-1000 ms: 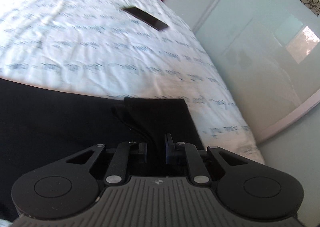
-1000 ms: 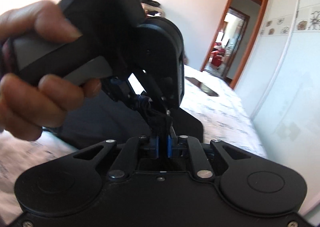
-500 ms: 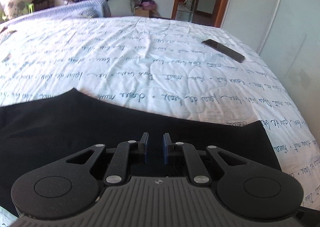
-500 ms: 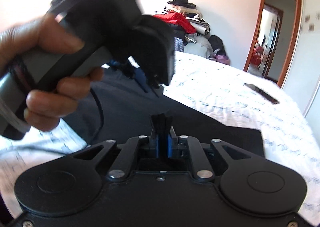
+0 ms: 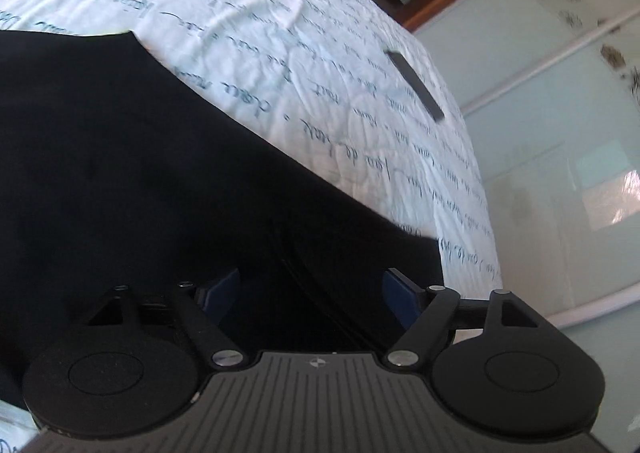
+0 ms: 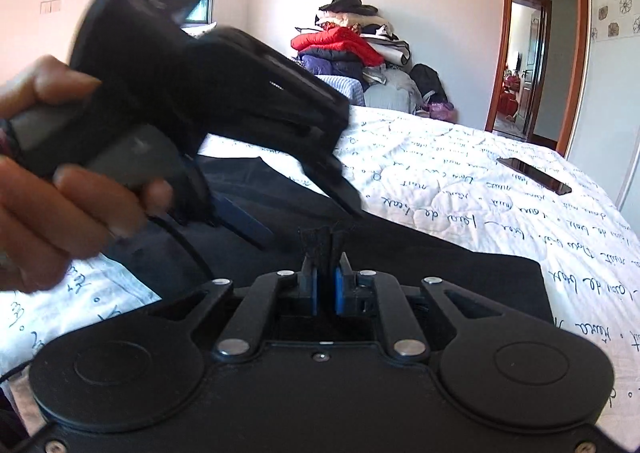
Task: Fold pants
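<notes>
Black pants (image 5: 120, 173) spread flat on the script-printed bedspread (image 5: 280, 33).
The left gripper (image 5: 310, 293) is spread wide over smooth fabric; the right gripper (image 6: 325, 285) pinches a bunched pants edge.

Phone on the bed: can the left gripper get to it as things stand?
Probably yes. The left gripper is open and holds nothing, and only bare bedspread lies between the pants and the phone. The right gripper, shut on the pants, stays out of that path.
</notes>
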